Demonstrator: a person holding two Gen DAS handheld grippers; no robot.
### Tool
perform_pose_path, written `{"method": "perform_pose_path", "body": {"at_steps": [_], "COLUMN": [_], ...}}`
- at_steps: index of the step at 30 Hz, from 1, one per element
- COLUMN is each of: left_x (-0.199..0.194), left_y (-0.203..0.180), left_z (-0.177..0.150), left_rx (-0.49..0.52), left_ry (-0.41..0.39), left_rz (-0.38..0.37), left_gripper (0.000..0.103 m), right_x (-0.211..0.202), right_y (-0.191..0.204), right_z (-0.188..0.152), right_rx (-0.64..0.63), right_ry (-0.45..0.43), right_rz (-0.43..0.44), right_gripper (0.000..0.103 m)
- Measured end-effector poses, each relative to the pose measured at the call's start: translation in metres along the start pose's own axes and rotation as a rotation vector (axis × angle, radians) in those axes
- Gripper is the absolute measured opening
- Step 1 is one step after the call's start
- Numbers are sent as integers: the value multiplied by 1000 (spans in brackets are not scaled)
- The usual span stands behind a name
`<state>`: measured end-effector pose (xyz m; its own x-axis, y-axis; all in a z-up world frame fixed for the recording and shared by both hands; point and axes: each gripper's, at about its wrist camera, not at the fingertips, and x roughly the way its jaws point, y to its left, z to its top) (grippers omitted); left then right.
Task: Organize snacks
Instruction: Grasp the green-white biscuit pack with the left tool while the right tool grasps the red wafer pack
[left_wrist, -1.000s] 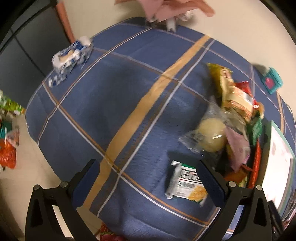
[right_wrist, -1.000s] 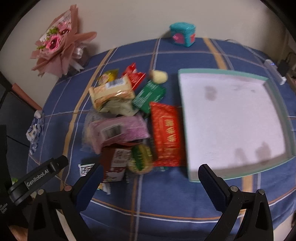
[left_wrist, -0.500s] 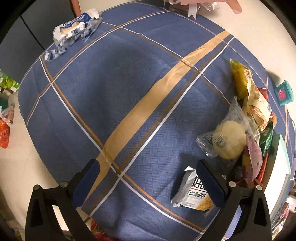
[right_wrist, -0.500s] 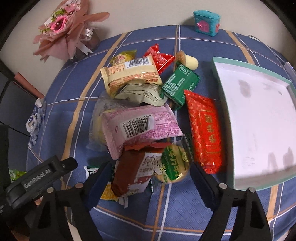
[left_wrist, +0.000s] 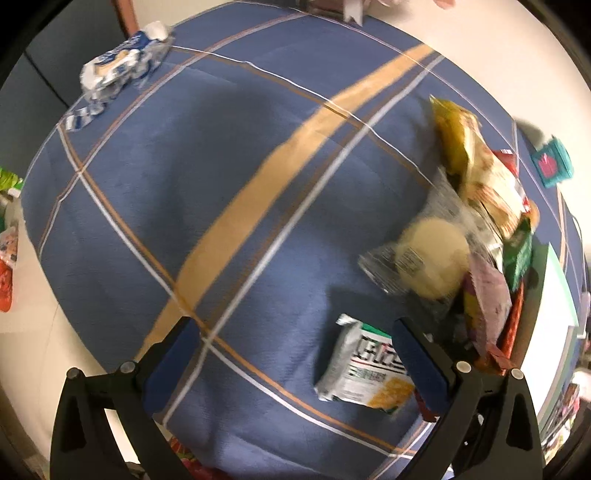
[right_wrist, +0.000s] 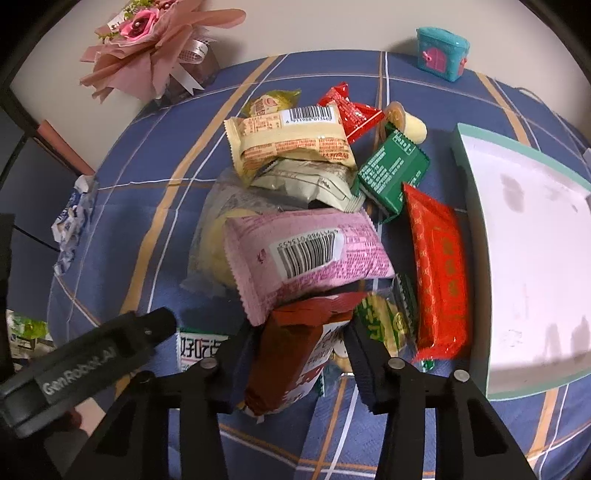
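A heap of snack packets lies on the blue plaid cloth, left of a white tray (right_wrist: 535, 277) with a teal rim. My right gripper (right_wrist: 301, 332) points down at the heap's near end, its jaws closing, and both pads touch a dark red packet (right_wrist: 295, 354) between them. A pink packet (right_wrist: 306, 254) overlaps that packet's far end. A round green-labelled snack (right_wrist: 384, 321) and a long red packet (right_wrist: 439, 273) lie just to its right. My left gripper (left_wrist: 293, 332) hangs open over bare cloth. A white-and-green cracker packet (left_wrist: 365, 369) lies by its right finger.
Further back in the heap are a cream packet (right_wrist: 291, 140), a green packet (right_wrist: 391, 173) and a clear bag with a yellow bun (left_wrist: 432, 254). A pink bouquet (right_wrist: 155, 44) and a teal box (right_wrist: 441, 53) stand at the far edge. A blue-white wrapper (left_wrist: 122, 70) lies at the left edge.
My right gripper came down onto the near end of the heap and its jaws narrowed from wide open around the dark red packet. My left gripper sank a little over the cloth.
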<state>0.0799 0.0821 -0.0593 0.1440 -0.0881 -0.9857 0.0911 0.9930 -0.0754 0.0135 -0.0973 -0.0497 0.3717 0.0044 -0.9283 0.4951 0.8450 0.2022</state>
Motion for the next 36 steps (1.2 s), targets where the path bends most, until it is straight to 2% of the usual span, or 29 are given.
{"method": "perform_pose_path", "body": {"at_steps": [8,10,14,16,21,23,29,36], "left_x": [10,11,16,19,35,37,48,25], "left_y": [-31,-39,-51,-61,-77,-85,-89,-96], "left_z": [-7,-10,-15,-19,-26,-30,-36,-24], "left_rx": [89,105,133,148,145,147,144,135], "left_ry": [52,60,71,82,94,96,79,45], "left_rz": [-42,-47,-51,-48,-82,-88,-100,-104], "left_gripper": [103,103,102,96,72,66,59,57], "right_x": [-13,-14,-20,-20,-17,-13,-12,-17], "right_y": [-7,-10,-23,-27,-26,-23,-20,-21], "right_z": [-14,-18,-23,-24,-25,-24,-24,-25], "right_rx": [-15,-19,5,6,-8,-10,-11,0], "right_ry": [32,47,55,56,56,56,54,53], "right_rz": [34,19,54,59,53,54,55,78], "right_gripper": [29,28,29,29,29,29,28,26]}}
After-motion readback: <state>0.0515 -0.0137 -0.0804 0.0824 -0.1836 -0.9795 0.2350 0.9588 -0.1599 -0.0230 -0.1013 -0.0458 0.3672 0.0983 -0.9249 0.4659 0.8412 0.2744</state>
